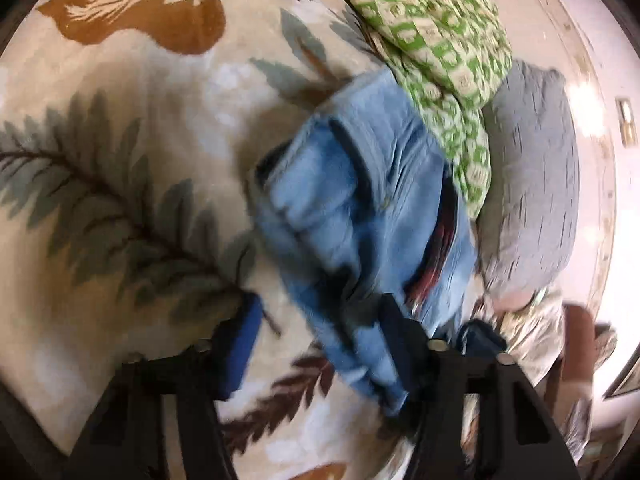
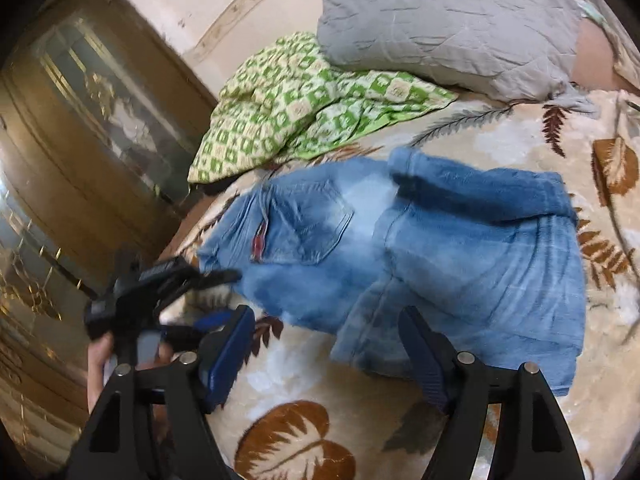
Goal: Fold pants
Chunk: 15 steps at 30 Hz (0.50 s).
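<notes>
- Lying folded on the leaf-print bed, the jeans make a thick blue bundle; its long axis runs side to side across the right camera's view, waistband and back pocket toward the left, folded legs stacked on the right.
- Right tongs are spread apart, holding nothing, hovering just off the bundle's near long edge, with the right finger close over the denim.
- Left tongs are also open, empty; one finger sits at the denim's end, the other out over bare bedding. Blur hides whether it touches.
- In the right view the left tongs sit by the waistband end, so the left hand is nearer that end and the right is nearer the folded legs.
- My guess: one more fold along that long axis remains.
- A green checked cloth and grey pillow lie beyond, the cloth nearly touching the waistband.
</notes>
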Tool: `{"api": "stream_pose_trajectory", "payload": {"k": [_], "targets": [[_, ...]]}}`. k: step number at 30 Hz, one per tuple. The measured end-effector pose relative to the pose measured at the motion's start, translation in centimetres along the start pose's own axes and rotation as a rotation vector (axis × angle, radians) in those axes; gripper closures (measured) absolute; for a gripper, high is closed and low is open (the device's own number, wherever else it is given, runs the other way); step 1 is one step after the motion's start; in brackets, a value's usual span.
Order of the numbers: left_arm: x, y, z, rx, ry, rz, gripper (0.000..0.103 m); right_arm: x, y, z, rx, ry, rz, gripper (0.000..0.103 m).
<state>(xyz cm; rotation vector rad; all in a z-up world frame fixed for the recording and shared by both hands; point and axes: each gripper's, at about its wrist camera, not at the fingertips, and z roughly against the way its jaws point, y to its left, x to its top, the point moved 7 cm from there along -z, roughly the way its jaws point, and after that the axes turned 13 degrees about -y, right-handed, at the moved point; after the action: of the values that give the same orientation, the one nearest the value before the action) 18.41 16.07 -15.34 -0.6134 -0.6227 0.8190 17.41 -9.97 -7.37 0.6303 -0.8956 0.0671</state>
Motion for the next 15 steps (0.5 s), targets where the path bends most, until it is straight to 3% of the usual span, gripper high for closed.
{"api": "stream_pose_trajectory", "payload": {"k": [3,6,8,10,15], "targets": [[0.9,-0.3,-1.0,0.03,-0.026,-0.022,0.046,-0.4,-0.9,-0.2,0.007,0.005,-0.024,0.026],[1.7,-0.1,-1.6,0.028,-0.045,0.04,0.048,-0.3,-1.5,-0.5,0.021,0.015,-0.056,0.026],[1.6,-0.5,-1.3,0.046,-0.065,-0.012,0.065,-0.3,-1.5,-0.4,0.027,0.013,-0.06,0.026],[1.3,-1.2,-0.9,0.051,-0.095,-0.044,0.067,-0.2,-1.5,-0.4,0.019,0.012,-0.046,0.026],[1.5,-0.3,-1.9,0.067,-0.079,0.001,0.058,-0.2,-1.8,-0.3,0.027,0.013,-0.068,0.026]]}}
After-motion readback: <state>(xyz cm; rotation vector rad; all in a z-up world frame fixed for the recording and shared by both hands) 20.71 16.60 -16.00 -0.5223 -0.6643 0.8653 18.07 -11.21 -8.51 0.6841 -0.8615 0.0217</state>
